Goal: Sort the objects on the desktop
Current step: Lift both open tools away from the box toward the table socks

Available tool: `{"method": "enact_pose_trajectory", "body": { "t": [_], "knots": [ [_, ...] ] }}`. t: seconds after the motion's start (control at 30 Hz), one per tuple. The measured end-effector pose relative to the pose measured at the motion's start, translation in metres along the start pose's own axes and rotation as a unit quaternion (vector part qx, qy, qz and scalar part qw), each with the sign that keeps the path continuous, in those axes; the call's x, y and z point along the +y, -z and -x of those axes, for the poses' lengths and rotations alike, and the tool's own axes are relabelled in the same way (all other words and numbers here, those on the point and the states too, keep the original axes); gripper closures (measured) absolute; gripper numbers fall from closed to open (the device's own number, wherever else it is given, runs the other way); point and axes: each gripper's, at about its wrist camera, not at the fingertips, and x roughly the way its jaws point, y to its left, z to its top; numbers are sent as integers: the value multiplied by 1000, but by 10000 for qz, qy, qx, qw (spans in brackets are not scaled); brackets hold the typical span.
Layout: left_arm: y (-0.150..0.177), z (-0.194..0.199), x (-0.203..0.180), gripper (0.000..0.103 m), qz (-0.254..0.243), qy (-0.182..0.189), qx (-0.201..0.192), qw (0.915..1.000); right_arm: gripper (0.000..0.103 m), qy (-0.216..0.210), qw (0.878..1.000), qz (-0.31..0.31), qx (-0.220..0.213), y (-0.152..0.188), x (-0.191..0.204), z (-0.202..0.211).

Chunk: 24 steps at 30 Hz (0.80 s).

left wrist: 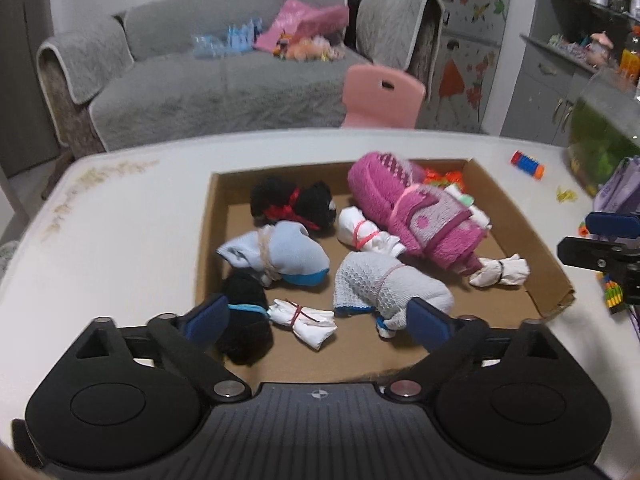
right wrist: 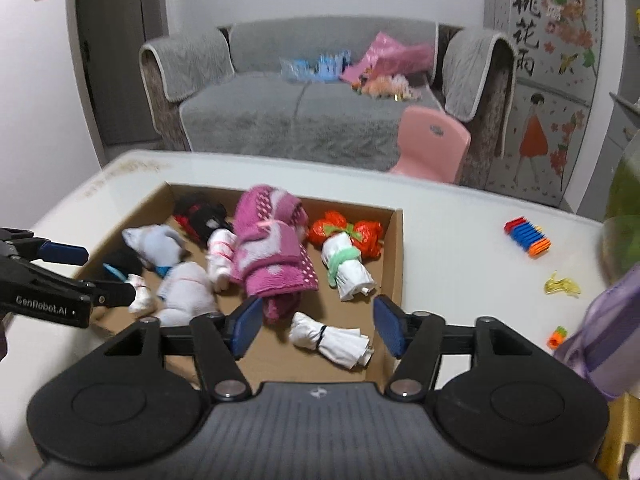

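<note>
Both grippers hang over a shallow cardboard box [left wrist: 516, 216] of tied bundles on a white table [left wrist: 120, 232]. The left gripper [left wrist: 318, 318] stands released, its blue-padded fingers [left wrist: 208, 314] spread wide and gripping nothing; between them lies a small white roll bound with red elastic [left wrist: 302, 320], with a black sock bundle [left wrist: 248, 320] behind the left finger and a grey waffle-knit bundle [left wrist: 384, 286] just by the right finger. The right gripper [right wrist: 316, 326] is also released, its fingers [right wrist: 246, 326] apart and clear of a white paper roll bound in black [right wrist: 332, 340] that lies between and just beyond them on the box floor. Ahead of the left finger lies a rolled pink fleecy towel [right wrist: 272, 252]; farther ahead of the gap lie a white roll tied in green [right wrist: 348, 270] and a crinkled orange-red bundle [right wrist: 348, 232]. Deeper in the box sit a pale blue sock tied with string [left wrist: 276, 254] and a black bundle with red ribbon [left wrist: 296, 202]. Outside the box, to the right of the right finger, a blue-and-orange ribbed toy [right wrist: 528, 236] and a yellow clip [right wrist: 562, 284] lie on the tabletop.
</note>
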Motion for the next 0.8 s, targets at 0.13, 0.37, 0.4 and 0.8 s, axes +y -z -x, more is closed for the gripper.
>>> {"method": "enact_pose_trajectory", "body": {
  "t": [0.13, 0.37, 0.4, 0.8],
  "knots": [
    [19, 28, -1, 0, -99, -32, -143, 9998, 37, -202, 9995, -123, -186, 11, 5, 28],
    [69, 48, -6, 0, -186, -276, 8, 9994, 22, -505, 9983, -236, -143, 53, 26, 52],
    [77, 48, -7, 0, -207, -328, 66, 9992, 21, -548, 9982, -235, -101, 60, 29, 52],
    [143, 60, -15, 0, -235, -531, 188, 9981, 19, -674, 9969, -361, 159, 114, 46, 48]
  ]
}}
